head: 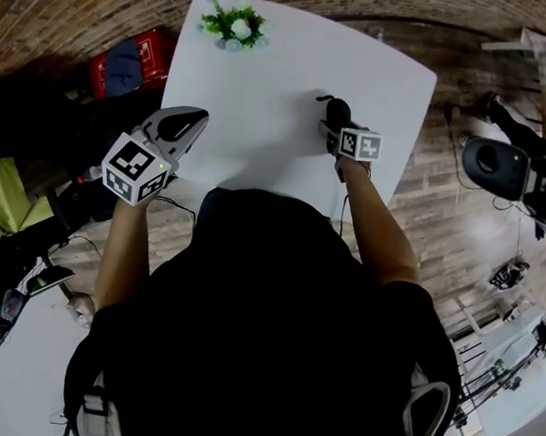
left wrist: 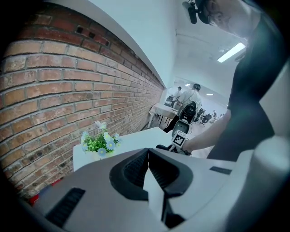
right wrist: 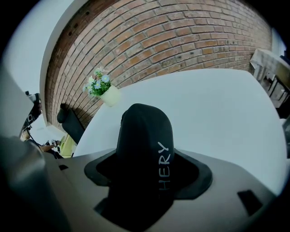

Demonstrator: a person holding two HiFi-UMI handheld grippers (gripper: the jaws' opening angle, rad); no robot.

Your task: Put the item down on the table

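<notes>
The right gripper (right wrist: 149, 176) is clamped on a black item (right wrist: 145, 131), a smooth, round-ended thing with white letters reading "HERY" running along its side. Its long axis runs in line with the jaws. The rounded end points straight out ahead of the gripper, toward the far edge of the white table (right wrist: 217, 104) and the brick wall (right wrist: 181, 36) behind it, while the other end is sunk between the dark pads. The jaws press on it from both sides, and the letters run along its length.

In the head view the right gripper (head: 337, 125) is over the table (head: 262, 117), in its right half and nearer the right edge than the left. The black item (head: 335, 107) sticks out in front of it toward the far edge. Whether the item touches the tabletop cannot be told from any view.

The left gripper (head: 181, 125) is at the table's left edge, well apart from the right one, tilted up. In its own view the left gripper (left wrist: 148, 165) has its jaws together with nothing between them.

A small pot of flowers (head: 233, 26) — green leaves, pale blooms — stands at the far left corner of the table, close to the wall.
</notes>
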